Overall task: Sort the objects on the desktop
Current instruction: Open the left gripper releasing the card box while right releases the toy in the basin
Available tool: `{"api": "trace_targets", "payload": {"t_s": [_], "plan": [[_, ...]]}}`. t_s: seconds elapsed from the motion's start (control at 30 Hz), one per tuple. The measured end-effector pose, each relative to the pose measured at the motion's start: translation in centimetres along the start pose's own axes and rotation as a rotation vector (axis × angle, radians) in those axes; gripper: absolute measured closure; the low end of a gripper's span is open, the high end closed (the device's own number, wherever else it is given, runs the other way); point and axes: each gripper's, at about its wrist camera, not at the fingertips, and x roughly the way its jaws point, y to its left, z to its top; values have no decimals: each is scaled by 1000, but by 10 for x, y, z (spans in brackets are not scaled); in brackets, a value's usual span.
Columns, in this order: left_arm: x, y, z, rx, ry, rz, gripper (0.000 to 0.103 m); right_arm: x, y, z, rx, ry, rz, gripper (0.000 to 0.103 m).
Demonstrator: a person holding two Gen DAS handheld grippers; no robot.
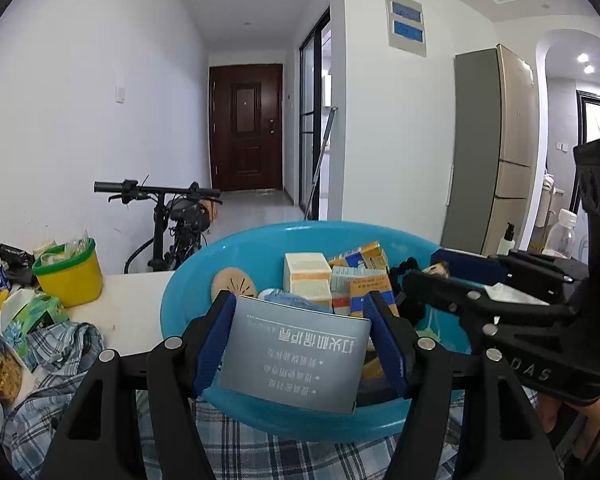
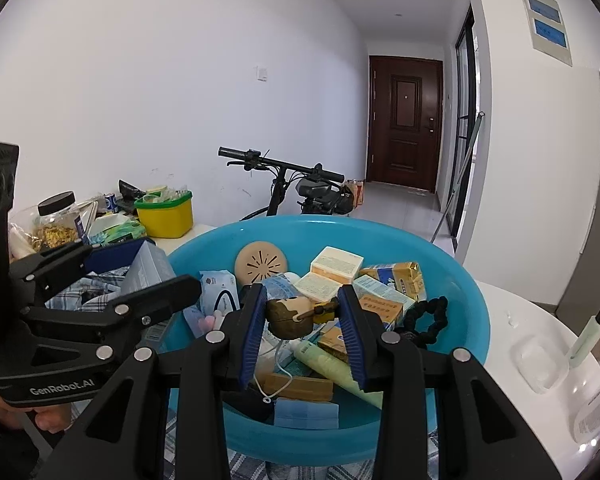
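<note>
A blue plastic basin (image 1: 188, 292) (image 2: 476, 320) holds several boxes, tubes and small items. My left gripper (image 1: 300, 344) is shut on a grey box (image 1: 296, 356) with Chinese print, held over the basin's near rim. My right gripper (image 2: 302, 332) is shut on a brown and cream toy figure (image 2: 290, 316) above the basin's contents. In the left wrist view the right gripper (image 1: 452, 276) reaches in from the right. In the right wrist view the left gripper (image 2: 140, 280) comes in from the left with the grey box (image 2: 148, 268).
A yellow tub with a green rim (image 1: 70, 272) (image 2: 166, 212), a jar (image 2: 56, 220), snack bags and a plaid cloth (image 1: 64, 344) lie on the white table at left. A bicycle (image 1: 180, 216) stands behind. A clear lid (image 2: 540, 364) and bottles (image 1: 560, 236) sit at right.
</note>
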Motion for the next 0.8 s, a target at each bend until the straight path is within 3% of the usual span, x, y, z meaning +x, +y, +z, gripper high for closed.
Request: {"api": "trace_targets", "payload": {"t_s": [0.3,0.33,0.4,0.47,0.57,0.8], "plan": [[-3,5,10,-20,-35,3,34,-3,1,1,-13,-10,-5,67],[-2,4,11,-20,-42,16,30,-4,1,1,-12,-13,-7,67],[-2,5,14,-22,-49,116,0,-4,0,0,-11,-13,-18,67],[-5,6,15,-11,-54,167,0,-4,-2,0,0,-10,-10,67],[0,8,14,-25,-3,115,0,-4,-1,0,-4,-10,-12,67],[4,4,9,-12,20,115,0,-4,-1,0,-3,-11,-13,67]]}}
